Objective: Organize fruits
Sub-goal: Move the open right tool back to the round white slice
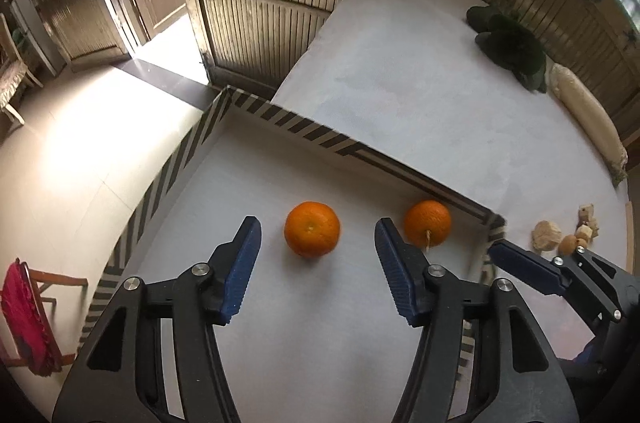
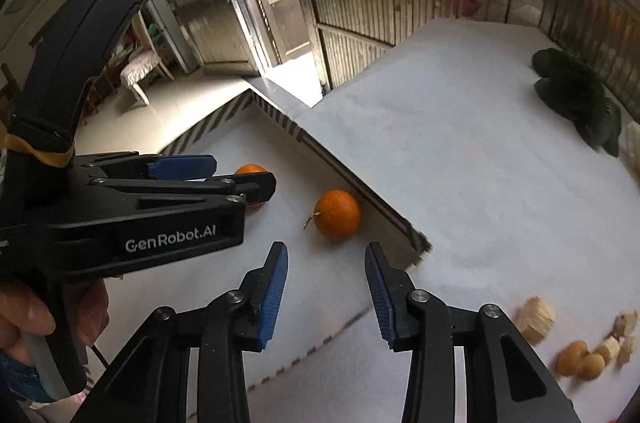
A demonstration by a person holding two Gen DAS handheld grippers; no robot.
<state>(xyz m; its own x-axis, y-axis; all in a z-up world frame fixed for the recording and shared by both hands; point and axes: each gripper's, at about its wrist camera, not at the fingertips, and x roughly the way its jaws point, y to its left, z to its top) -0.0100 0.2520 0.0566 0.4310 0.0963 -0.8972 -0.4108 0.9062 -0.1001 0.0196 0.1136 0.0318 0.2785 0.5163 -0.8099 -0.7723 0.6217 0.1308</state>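
Observation:
Two oranges lie inside a shallow box with striped walls [image 1: 296, 123]. One orange [image 1: 312, 229] sits just ahead of my open, empty left gripper [image 1: 318, 243], between its fingertips' line. A second orange with a stem [image 1: 427, 223] rests near the box's right wall; it also shows in the right wrist view [image 2: 338, 214]. My right gripper [image 2: 326, 259] is open and empty, hovering over the box's near corner. The left gripper [image 2: 224, 179] partly hides the first orange [image 2: 250, 169] in the right wrist view.
The box stands on a white table [image 1: 420, 63]. Dark leafy greens [image 1: 512, 49] and a pale long root [image 1: 588, 115] lie at the far right. Small beige and brown pieces [image 2: 576, 343] lie right of the box. A red-draped chair [image 1: 28, 315] stands on the floor left.

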